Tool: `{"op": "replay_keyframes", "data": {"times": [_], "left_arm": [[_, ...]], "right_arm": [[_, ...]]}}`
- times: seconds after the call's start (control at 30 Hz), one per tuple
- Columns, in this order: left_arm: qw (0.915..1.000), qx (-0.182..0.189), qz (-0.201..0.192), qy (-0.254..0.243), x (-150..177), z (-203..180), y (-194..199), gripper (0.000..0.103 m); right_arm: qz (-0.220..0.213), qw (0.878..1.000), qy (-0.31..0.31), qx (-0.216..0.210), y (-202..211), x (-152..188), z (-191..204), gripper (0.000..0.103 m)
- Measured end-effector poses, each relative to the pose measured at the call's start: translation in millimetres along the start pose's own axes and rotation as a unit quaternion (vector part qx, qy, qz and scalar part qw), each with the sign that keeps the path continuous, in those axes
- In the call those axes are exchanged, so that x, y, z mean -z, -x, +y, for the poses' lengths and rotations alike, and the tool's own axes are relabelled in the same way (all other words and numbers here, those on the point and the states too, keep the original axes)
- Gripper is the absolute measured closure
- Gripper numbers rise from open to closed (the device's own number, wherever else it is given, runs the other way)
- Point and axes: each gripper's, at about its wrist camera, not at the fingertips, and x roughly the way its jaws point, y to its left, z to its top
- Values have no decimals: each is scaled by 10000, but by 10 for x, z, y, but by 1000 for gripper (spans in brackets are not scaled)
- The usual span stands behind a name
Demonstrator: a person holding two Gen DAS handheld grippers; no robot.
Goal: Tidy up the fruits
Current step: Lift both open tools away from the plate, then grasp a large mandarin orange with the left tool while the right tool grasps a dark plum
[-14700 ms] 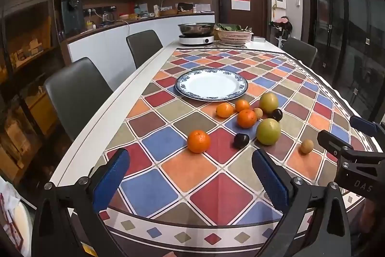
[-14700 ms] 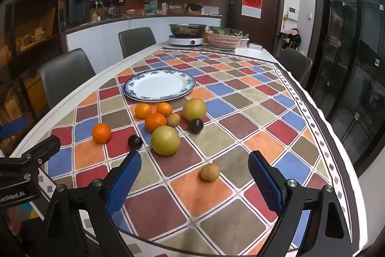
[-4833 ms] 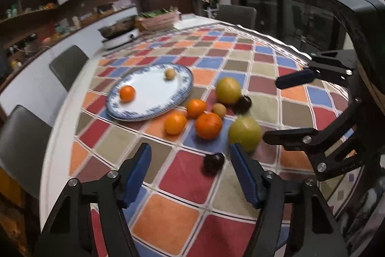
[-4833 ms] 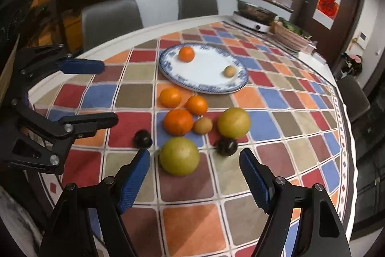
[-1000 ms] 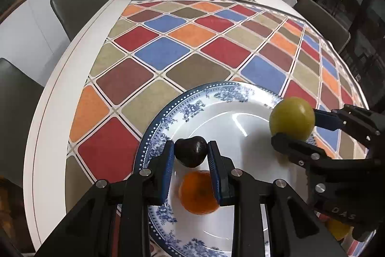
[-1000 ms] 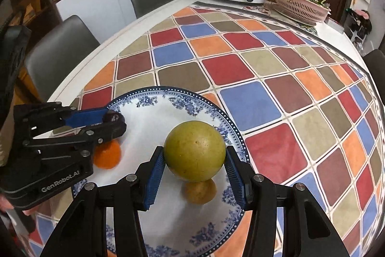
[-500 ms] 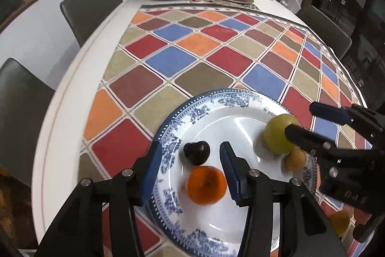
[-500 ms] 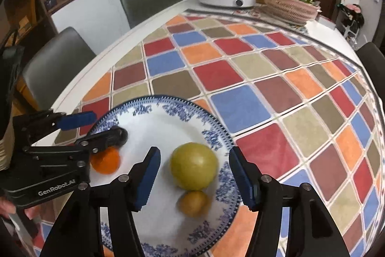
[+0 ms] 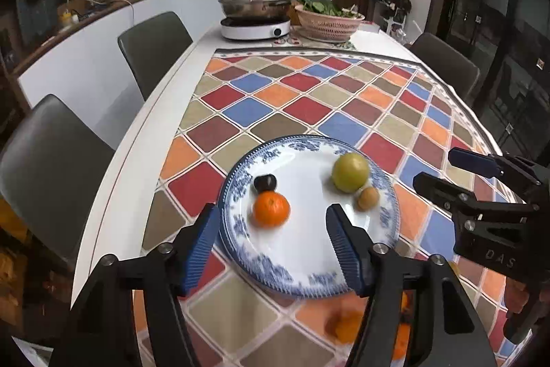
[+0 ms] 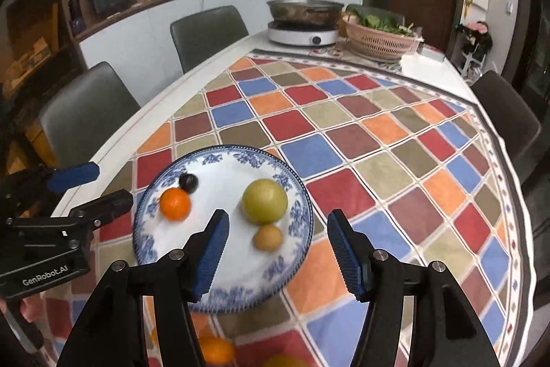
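Observation:
A blue-and-white plate on the chequered cloth carries a dark fruit, an orange, a large yellow-green fruit and a small brown fruit. My left gripper hovers above the plate's near side, its jaws opening with nothing between them. My right gripper hangs over the plate near the yellow-green fruit and the brown fruit, its jaws also opening and empty. The orange and the dark fruit lie on the left of the plate. Each gripper shows in the other's view, the right gripper and the left gripper.
More oranges lie blurred on the cloth below the plate, partly hidden by my fingers. At the far end stand an induction cooker with a pot and a basket of greens. Grey chairs line the table's left edge.
My left gripper let go of the dark fruit and my right gripper let go of the yellow-green fruit onto the plate. Both jaws widened and both grippers drew back and up.

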Motion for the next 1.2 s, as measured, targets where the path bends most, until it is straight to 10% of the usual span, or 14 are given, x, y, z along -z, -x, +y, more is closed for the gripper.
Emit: {"op": "replay_keyframes", "data": {"times": [0.6, 1.2], "left_arm": [[9983, 237, -532, -97, 751, -452, 873, 34], [9954, 491, -381, -736, 1297, -825, 748, 34]], "right_arm": [[-688, 9970, 298, 197, 1089, 776, 60, 35], [-572, 9953, 637, 447, 1218, 1472, -9, 35]]}}
